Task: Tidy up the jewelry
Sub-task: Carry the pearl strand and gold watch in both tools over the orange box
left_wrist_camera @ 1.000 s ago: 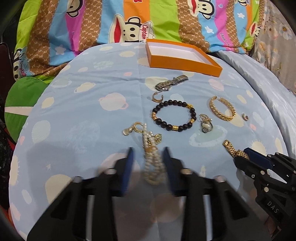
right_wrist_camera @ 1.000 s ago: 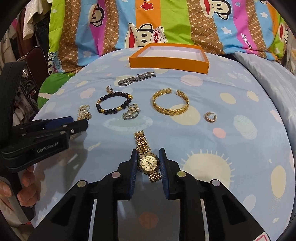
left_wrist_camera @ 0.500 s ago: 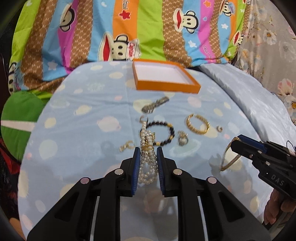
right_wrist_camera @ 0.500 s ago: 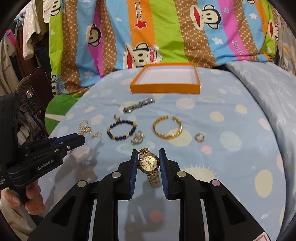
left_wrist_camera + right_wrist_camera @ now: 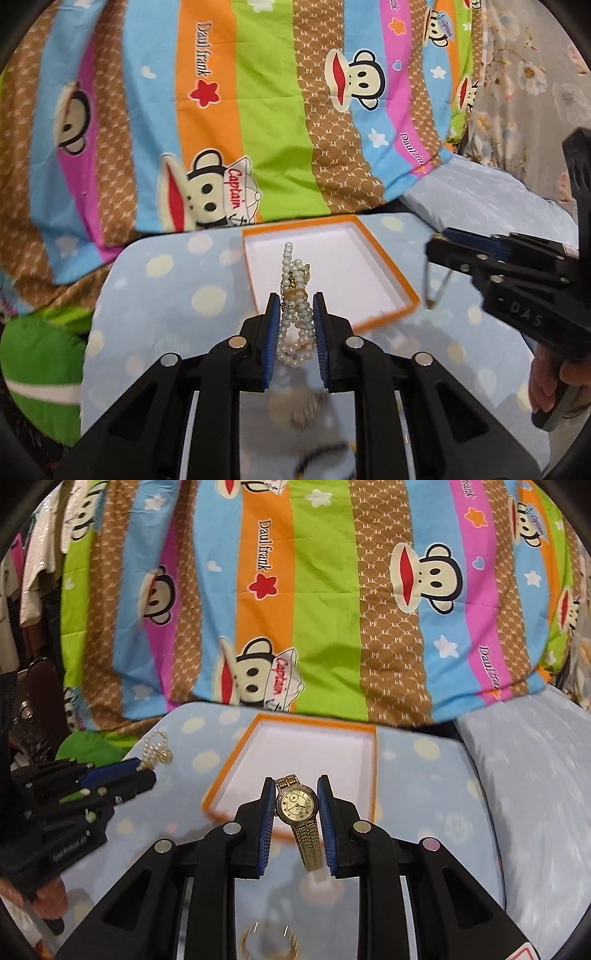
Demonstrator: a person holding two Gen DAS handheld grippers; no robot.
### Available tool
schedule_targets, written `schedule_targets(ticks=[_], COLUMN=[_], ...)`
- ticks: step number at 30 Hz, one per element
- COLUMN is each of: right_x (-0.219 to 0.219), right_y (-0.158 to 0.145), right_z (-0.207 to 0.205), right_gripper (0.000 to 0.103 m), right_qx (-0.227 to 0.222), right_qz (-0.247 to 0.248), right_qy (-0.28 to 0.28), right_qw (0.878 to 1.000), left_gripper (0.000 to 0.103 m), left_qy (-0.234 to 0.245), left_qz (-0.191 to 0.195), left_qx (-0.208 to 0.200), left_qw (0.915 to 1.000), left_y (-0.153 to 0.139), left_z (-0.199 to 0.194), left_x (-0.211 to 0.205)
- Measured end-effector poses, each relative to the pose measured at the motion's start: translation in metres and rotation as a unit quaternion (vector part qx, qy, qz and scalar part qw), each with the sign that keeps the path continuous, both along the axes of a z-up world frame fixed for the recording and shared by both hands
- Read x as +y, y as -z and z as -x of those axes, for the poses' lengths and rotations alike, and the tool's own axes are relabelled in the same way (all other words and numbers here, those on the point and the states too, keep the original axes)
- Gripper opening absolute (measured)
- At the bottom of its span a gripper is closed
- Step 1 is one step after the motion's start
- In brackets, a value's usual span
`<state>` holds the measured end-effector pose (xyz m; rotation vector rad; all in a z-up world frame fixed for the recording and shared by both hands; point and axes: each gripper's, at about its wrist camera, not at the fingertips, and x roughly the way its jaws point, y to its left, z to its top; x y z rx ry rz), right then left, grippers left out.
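Left claw (image 5: 294, 308) clamped on pearls (image 5: 295, 314), limp strands dangling over box (image 5: 384, 258). Right claw (image 5: 297, 801) clamped on watch (image 5: 297, 803) at case; band hanging loose. Both judged light, floppy, slippery; pearls fragile; best held at clasp or case.

The box (image 5: 373, 760) lies on the bed (image 5: 424, 775), before the blanket (image 5: 295, 609). The pearl bracelet (image 5: 295, 295) hangs left of the watch (image 5: 297, 805), both before the box.
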<state>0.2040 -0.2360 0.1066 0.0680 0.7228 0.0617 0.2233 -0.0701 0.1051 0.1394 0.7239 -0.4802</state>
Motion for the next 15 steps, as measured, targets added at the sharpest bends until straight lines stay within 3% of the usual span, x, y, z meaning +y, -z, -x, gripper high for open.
schedule_targets(ticks=[5,9,15], right_x=[-0.022,-0.036,-0.053], right_y=[0.026,0.051,0.087], right_z=[-0.085,-0.128,-0.163], right_gripper=[0.022,0.022,0.022], right_qx=[0.029,0.046,0.072], right_qz=[-0.035,-0.056,-0.075], right_qy=[0.017,0.033,0.042], right_qw=[0.999,0.997,0.994], left_gripper=[0.017,0.017,0.017], left_qy=[0.002,-0.015,-0.016], left_qz=[0.005,0.005,-0.016], left_qx=[0.023,0.047,0.067], left_qw=[0.9997,0.9988,0.9975], left_y=[0.016,0.042,0.08], left_z=[-0.079,-0.133,-0.166], left_x=[-0.029,-0.044,-0.06])
